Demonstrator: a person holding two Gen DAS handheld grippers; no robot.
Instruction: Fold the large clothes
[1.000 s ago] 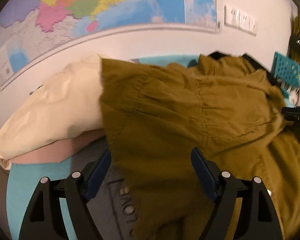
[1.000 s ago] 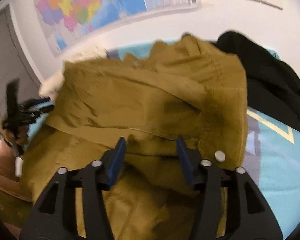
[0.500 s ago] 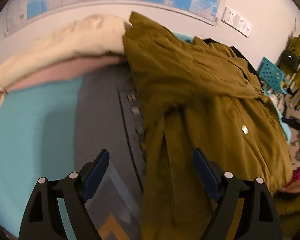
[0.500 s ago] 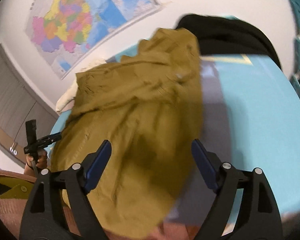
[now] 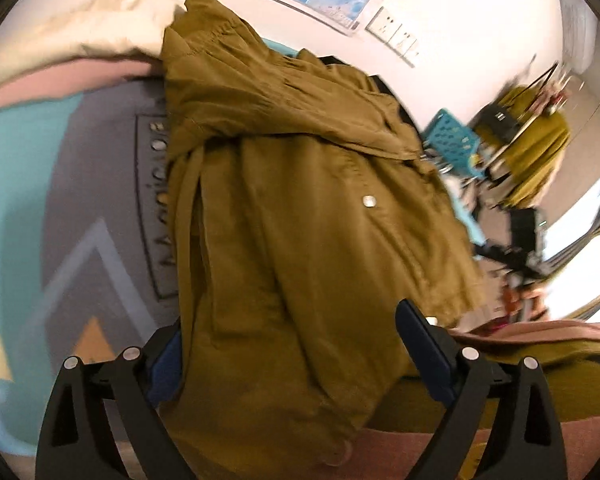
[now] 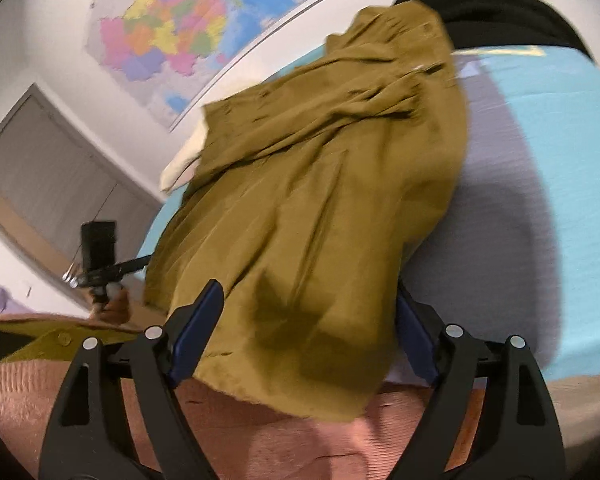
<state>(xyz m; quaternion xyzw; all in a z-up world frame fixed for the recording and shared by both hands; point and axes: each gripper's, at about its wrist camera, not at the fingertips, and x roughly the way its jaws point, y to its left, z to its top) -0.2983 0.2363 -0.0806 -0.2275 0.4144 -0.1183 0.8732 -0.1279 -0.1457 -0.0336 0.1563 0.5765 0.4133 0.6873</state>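
I have both grippers standing wide with nothing clamped. The left gripper [image 5: 296,356] has just been opening further; the olive jacket [image 5: 300,208] lies between its jaws, draped over the left pad, but the pads do not press on it. The right gripper [image 6: 304,332] widened too and now stands spread, the jacket's [image 6: 316,200] hem lying loose between its jaws.

The jacket stretches straight ahead of both grippers, away toward the wall, with one sleeve or flap folded across its far half. I judge it a thick, soft cotton: heavy enough to drag, limp enough to sag and slide off itself once lifted. A metal snap [image 5: 368,201] shows ahead and slightly right of the left gripper. I would take it by the hem corners nearest me, where the cloth is doubled and a pad can bite through both layers, not mid-panel where it would bunch.

It rests on a bed [image 6: 548,168] covered in turquoise and grey print, soft underneath, so pressing down gives little. A cream pillow [image 5: 100,28] sits far left of the left gripper, a black garment [image 6: 496,12] far ahead of the right. A map [image 6: 180,28] hangs on the wall, and a cluttered rack [image 5: 528,128] stands off to the right.
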